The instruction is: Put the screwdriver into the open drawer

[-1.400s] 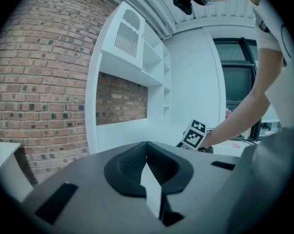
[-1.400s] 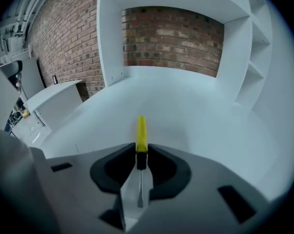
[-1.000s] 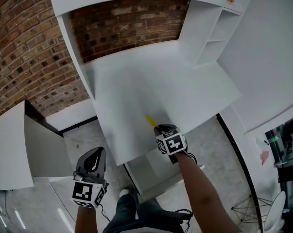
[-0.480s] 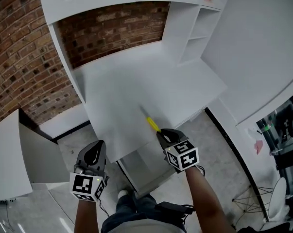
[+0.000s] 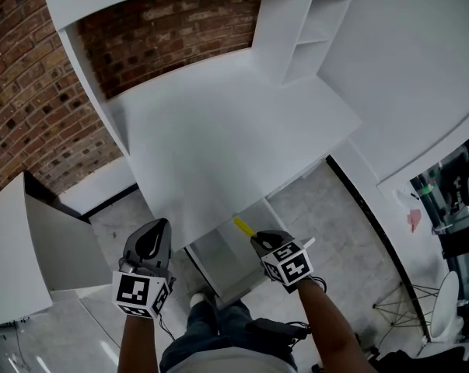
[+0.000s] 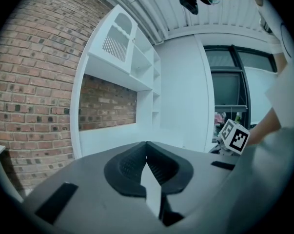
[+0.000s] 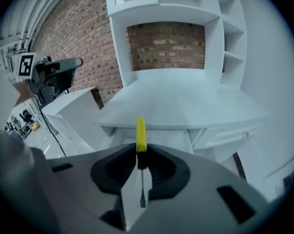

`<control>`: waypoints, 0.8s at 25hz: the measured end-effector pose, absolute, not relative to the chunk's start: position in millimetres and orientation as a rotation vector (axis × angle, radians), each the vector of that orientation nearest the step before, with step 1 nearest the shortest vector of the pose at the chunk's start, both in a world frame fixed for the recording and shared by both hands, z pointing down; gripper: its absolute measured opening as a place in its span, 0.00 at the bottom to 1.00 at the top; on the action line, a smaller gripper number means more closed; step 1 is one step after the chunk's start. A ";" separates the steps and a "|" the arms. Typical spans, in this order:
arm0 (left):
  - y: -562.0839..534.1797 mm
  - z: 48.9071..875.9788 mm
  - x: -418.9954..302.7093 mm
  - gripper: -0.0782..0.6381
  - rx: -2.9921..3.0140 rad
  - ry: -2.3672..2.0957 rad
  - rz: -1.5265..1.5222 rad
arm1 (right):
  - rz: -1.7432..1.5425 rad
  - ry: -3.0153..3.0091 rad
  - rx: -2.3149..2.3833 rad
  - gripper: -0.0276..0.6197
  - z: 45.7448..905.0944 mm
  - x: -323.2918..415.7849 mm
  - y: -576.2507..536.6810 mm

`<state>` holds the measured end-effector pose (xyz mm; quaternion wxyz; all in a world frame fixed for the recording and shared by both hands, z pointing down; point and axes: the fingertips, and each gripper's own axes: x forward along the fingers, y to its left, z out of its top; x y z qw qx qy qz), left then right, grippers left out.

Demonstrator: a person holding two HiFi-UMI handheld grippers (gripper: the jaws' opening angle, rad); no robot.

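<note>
The screwdriver [image 5: 243, 226] has a yellow handle that juts out past my right gripper [image 5: 257, 238], whose jaws are shut on it. In the right gripper view the yellow handle [image 7: 141, 133] points toward the desk and the thin shaft runs back between the pads. That gripper hangs just off the desk's front edge, above the open drawer [image 5: 217, 261], a shallow white tray pulled out under the desk [image 5: 218, 146]. My left gripper [image 5: 158, 228] is to the left of the drawer, shut with nothing in it [image 6: 147, 149].
A white hutch with side shelves [image 5: 300, 29] stands at the back of the desk against a brick wall [image 5: 172, 33]. A white cabinet panel [image 5: 16, 247] is at the left. The person's legs and a shoe [image 5: 199, 300] are below the drawer.
My right gripper has drawn the screwdriver back from over the desktop to just past the desk's front edge, above the open drawer. The left gripper has shifted only a little.
</note>
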<state>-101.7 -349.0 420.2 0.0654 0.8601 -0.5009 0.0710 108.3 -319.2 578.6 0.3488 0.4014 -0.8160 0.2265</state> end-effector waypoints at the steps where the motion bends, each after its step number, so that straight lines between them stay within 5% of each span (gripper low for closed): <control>1: -349.1 422.1 -101.2 0.13 2.595 -1.508 0.221 | 0.604 -2.095 1.023 0.16 588.6 108.2 -316.7; 20: -353.3 466.1 -93.2 0.13 2.529 -1.495 0.405 | 0.824 -1.770 0.745 0.16 773.9 90.7 -338.5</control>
